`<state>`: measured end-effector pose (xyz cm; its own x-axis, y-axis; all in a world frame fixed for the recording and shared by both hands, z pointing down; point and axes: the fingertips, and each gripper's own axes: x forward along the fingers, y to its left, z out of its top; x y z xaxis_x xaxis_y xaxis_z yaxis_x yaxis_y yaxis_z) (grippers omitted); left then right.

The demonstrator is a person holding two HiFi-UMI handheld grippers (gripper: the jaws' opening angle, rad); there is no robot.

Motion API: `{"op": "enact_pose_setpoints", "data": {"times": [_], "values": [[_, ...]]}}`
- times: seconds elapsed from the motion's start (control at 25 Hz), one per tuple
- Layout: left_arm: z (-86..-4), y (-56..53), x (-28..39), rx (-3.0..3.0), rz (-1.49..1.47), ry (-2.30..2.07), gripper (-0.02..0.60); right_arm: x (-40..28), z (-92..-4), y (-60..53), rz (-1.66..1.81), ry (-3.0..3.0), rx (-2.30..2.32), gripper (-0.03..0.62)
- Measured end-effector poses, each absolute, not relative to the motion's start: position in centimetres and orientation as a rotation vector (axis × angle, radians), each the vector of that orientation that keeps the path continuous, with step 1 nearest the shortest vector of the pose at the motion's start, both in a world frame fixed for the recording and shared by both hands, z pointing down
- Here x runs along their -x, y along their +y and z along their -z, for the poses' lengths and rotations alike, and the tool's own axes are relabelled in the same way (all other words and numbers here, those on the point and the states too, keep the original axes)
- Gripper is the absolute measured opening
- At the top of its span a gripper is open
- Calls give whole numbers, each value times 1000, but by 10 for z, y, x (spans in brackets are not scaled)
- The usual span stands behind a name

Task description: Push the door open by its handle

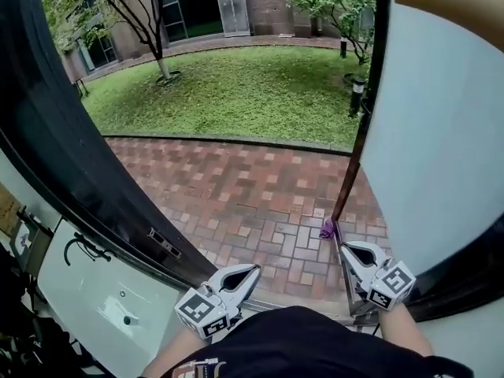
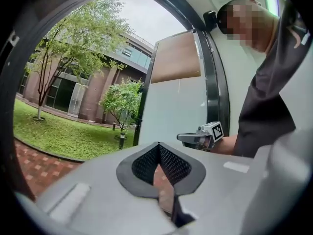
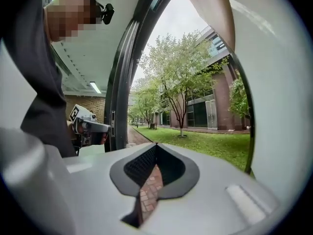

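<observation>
The doorway stands open onto a brick path. The white door leaf is swung outward at the right, its dark edge running down to the threshold. No handle shows on it. At the left is a dark frame with a latch plate, and below it a white panel with a black lever handle. My left gripper is shut and empty above the threshold. My right gripper is shut and empty close beside the open door's bottom edge; whether it touches the door I cannot tell.
A small purple object lies at the foot of the door edge. Beyond the bricks are a lawn, trees and a brick building. A person's dark sleeve fills the right of the left gripper view.
</observation>
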<state>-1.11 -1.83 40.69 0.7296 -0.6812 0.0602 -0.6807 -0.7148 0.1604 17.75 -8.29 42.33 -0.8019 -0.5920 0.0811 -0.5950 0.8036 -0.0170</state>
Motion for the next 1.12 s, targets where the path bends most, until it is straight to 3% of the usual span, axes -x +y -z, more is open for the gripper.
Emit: {"op": "enact_pose_setpoints", "data": {"times": [0.48, 1.12], "values": [[-443, 25, -77, -2628, -53, -1101, -2, -256, -480, -5, -243, -2881, -905, 2], [-445, 89, 29, -2784, -11, -835, -2, -177, -464, 95, -280, -2815, -1259, 2]]}}
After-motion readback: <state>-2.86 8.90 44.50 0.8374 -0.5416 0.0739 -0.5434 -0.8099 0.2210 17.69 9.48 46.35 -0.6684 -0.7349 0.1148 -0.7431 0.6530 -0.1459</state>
